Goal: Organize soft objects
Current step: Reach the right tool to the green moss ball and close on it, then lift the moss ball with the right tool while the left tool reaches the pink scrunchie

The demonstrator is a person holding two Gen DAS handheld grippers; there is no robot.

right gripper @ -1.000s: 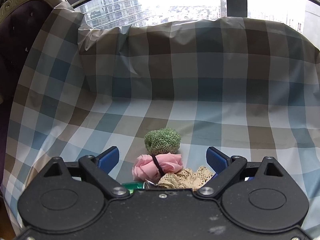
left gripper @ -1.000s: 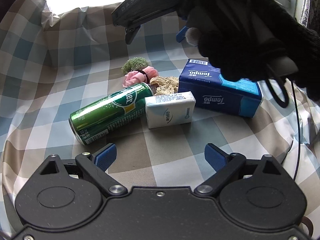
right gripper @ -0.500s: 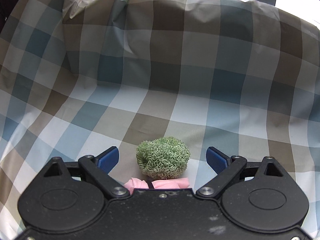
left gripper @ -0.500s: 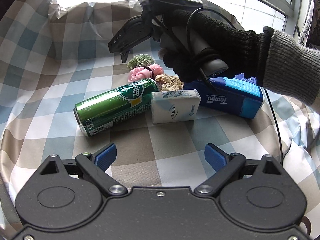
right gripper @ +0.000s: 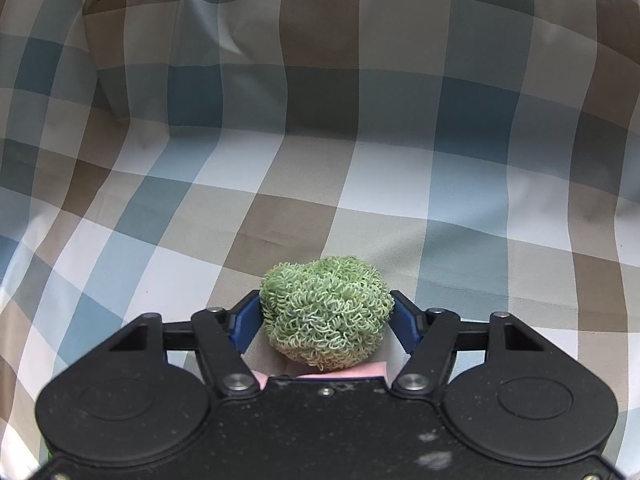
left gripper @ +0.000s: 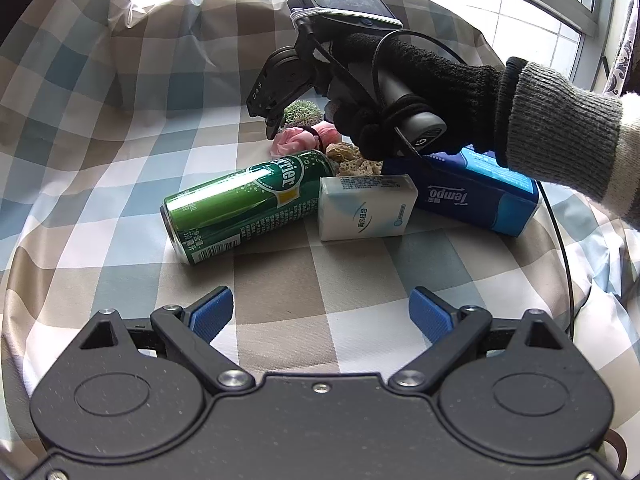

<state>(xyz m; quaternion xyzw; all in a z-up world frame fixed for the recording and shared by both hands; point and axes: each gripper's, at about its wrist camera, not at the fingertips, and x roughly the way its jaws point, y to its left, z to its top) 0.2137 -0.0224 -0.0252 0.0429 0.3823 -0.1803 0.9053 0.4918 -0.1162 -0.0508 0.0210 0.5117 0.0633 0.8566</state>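
While the left tongs (left gripper: pixel 320 312) hover wide and empty, the right tongs (right gripper: pixel 325 316) are closing around the green curly scrubber (right gripper: pixel 326 312). Their pads seem to touch it.

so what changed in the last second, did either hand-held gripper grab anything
The right hand-held gripper came down over the green curly scrubber, and its jaws are closing, with the blue pads now at the scrubber's sides. The left hand-held gripper stayed open and empty. The green can, white tissue pack and blue tissue box kept their places on the checked cloth.

Left tongs (left gripper: pixel 320 312) spread wide, right tongs (right gripper: pixel 326 316) closing, angled downward
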